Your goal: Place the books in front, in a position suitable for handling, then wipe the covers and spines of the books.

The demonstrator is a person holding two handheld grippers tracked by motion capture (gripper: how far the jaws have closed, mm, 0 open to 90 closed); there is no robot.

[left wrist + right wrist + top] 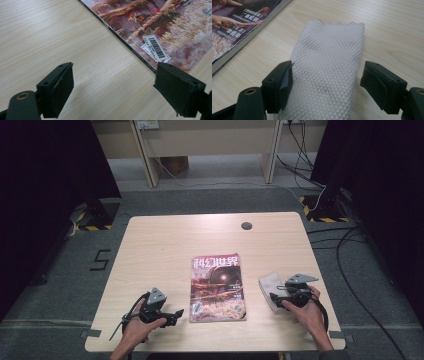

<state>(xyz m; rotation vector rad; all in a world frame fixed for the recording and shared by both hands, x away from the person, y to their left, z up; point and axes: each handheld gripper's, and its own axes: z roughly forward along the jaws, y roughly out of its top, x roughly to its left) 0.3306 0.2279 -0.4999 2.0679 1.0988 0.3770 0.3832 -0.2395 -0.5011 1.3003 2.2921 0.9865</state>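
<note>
**Cloth lined up for the pick, magazine waiting**

Near the front left corner of the table (150,230), the left gripper (172,314) rests low over bare wood, held in the person's left hand (140,327). In the left gripper view its jaws stand wide apart and released, with nothing between them but tabletop; the near left corner of the magazine (155,30) lies just beyond the right-hand jaw, its barcode label (155,47) facing up.

The magazine sits flat a little in front of the table's middle, cover up, its lower edge close to the front edge of the table.

Toward the front right corner lies the white cloth (329,67), a folded, diamond-textured wipe, just beside the magazine's right edge but apart from it. The right gripper (274,299), held in the right hand (307,312), points at it. In the right gripper view the jaws stand open on either side of the cloth's near end, the left-hand one touching or nearly touching its edge, not yet pinching.

The step in hand looks like the approach to grasp the cloth, most likely for wiping the cover. The next move calls for closing the right jaws squarely on the folded layers, low enough to catch them all, then lifting without dragging the cloth into the magazine. The left gripper may need to steady the magazine's corner.
</note>
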